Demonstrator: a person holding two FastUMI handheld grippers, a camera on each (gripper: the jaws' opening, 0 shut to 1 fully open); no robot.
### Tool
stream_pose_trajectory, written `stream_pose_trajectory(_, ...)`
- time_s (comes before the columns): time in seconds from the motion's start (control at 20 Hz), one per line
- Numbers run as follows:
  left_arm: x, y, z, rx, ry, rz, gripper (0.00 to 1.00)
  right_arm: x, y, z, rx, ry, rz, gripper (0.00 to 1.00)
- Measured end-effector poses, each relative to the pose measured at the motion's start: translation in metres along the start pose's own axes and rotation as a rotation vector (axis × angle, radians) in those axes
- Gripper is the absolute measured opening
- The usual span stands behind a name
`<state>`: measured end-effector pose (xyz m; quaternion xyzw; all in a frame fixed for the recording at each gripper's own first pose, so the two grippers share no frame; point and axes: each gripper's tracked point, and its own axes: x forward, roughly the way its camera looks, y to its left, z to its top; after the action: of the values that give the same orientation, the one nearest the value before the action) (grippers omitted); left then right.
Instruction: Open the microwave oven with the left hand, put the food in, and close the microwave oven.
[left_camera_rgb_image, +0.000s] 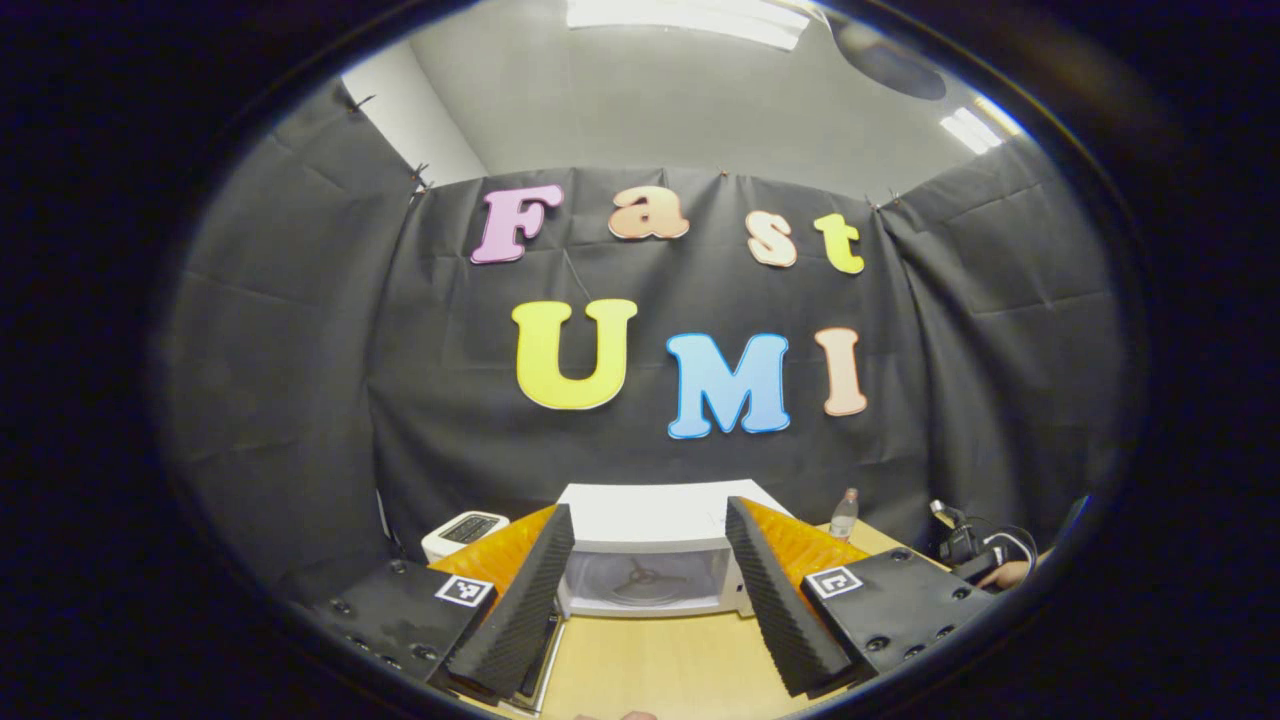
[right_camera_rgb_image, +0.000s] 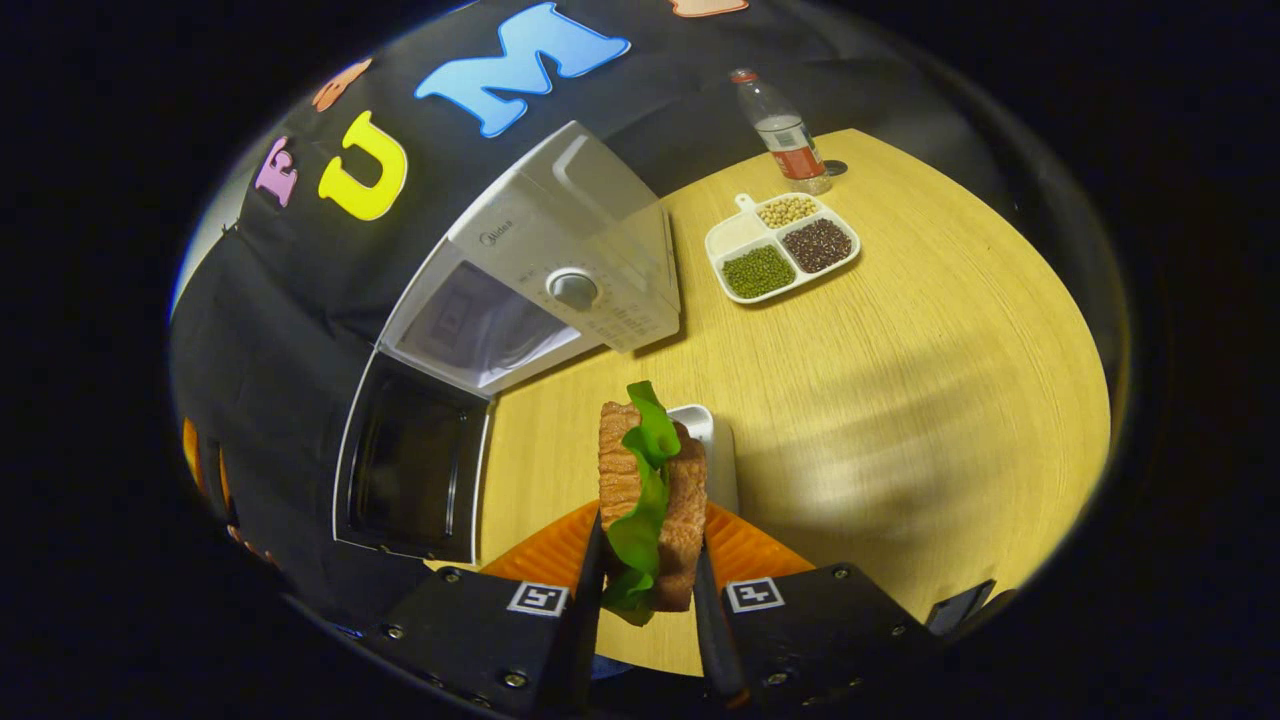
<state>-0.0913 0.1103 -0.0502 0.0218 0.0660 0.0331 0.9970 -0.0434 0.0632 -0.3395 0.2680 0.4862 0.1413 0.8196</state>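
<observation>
The white microwave (left_camera_rgb_image: 655, 515) stands on the wooden table (left_camera_rgb_image: 660, 670) straight ahead, seen between the fingers of my left gripper (left_camera_rgb_image: 648, 508), which is open and holds nothing. Its cavity with the turntable hub (left_camera_rgb_image: 635, 577) is exposed. In the right gripper view the microwave (right_camera_rgb_image: 560, 265) lies tilted, with its door (right_camera_rgb_image: 415, 465) swung wide open. My right gripper (right_camera_rgb_image: 648, 545) is shut on a sandwich (right_camera_rgb_image: 680, 500) with green lettuce, held above the table in front of the oven. A small white dish (right_camera_rgb_image: 712, 430) sits just behind the sandwich.
A divided white tray (right_camera_rgb_image: 738, 235) of beans and grains and a plastic bottle (right_camera_rgb_image: 790, 135) stand to the right of the oven. In the left gripper view there is a small white device (left_camera_rgb_image: 465, 530) at left, the bottle (left_camera_rgb_image: 845, 513), and a hand (left_camera_rgb_image: 1005, 573) at far right.
</observation>
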Motion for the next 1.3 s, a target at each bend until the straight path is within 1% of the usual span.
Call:
stream_pose_trajectory(0.05, 0.002, 0.009, 0.004, 0.0, -0.01, -0.008, 0.92, -0.004, 0.018, 0.003, 0.04, -0.017, 0.054, 0.43)
stream_pose_trajectory(0.1, 0.003, 0.016, 0.009, -0.003, -0.018, -0.018, 0.94, -0.007, 0.036, 0.006, 0.08, -0.036, 0.107, 0.43)
stream_pose_trajectory(0.2, 0.006, 0.033, 0.014, -0.004, -0.033, -0.033, 1.0, -0.009, 0.064, 0.012, 0.136, -0.074, 0.174, 0.43)
stream_pose_trajectory(0.45, 0.011, 0.075, 0.017, -0.023, -0.047, -0.062, 0.97, 0.0, 0.139, 0.019, 0.25, -0.133, 0.339, 0.43)
stream_pose_trajectory(0.6, 0.008, 0.102, 0.02, -0.002, -0.063, -0.05, 0.97, 0.011, 0.169, 0.024, 0.307, -0.163, 0.401, 0.42)
stream_pose_trajectory(0.65, 0.007, 0.108, 0.02, 0.001, -0.064, -0.053, 0.96, 0.017, 0.175, 0.023, 0.32, -0.168, 0.408, 0.43)
stream_pose_trajectory(0.7, 0.006, 0.114, 0.02, -0.003, -0.07, -0.057, 1.0, 0.024, 0.182, 0.024, 0.335, -0.173, 0.412, 0.48)
stream_pose_trajectory(0.75, 0.004, 0.12, 0.021, -0.01, -0.074, -0.061, 0.98, 0.03, 0.187, 0.023, 0.352, -0.181, 0.419, 0.48)
stream_pose_trajectory(0.8, 0.003, 0.127, 0.02, -0.014, -0.075, -0.058, 0.96, 0.038, 0.191, 0.025, 0.375, -0.189, 0.424, 0.43)
stream_pose_trajectory(0.9, -0.002, 0.142, 0.018, -0.02, -0.075, -0.05, 0.99, 0.051, 0.196, 0.026, 0.408, -0.207, 0.42, 0.42)
stream_pose_trajectory(1.05, -0.007, 0.159, 0.015, -0.019, -0.068, -0.043, 1.0, 0.071, 0.203, 0.029, 0.427, -0.241, 0.405, 0.43)
stream_pose_trajectory(1.15, -0.009, 0.169, 0.012, -0.009, -0.06, -0.037, 0.92, 0.088, 0.208, 0.035, 0.437, -0.269, 0.392, 0.43)
stream_pose_trajectory(1.2, -0.01, 0.174, 0.01, -0.008, -0.055, -0.036, 0.92, 0.097, 0.208, 0.039, 0.446, -0.288, 0.381, 0.43)
stream_pose_trajectory(1.25, -0.01, 0.178, 0.008, -0.009, -0.05, -0.035, 0.96, 0.107, 0.209, 0.042, 0.46, -0.31, 0.367, 0.43)
stream_pose_trajectory(1.3, -0.01, 0.182, 0.007, -0.011, -0.046, -0.032, 0.96, 0.117, 0.21, 0.047, 0.475, -0.332, 0.358, 0.43)
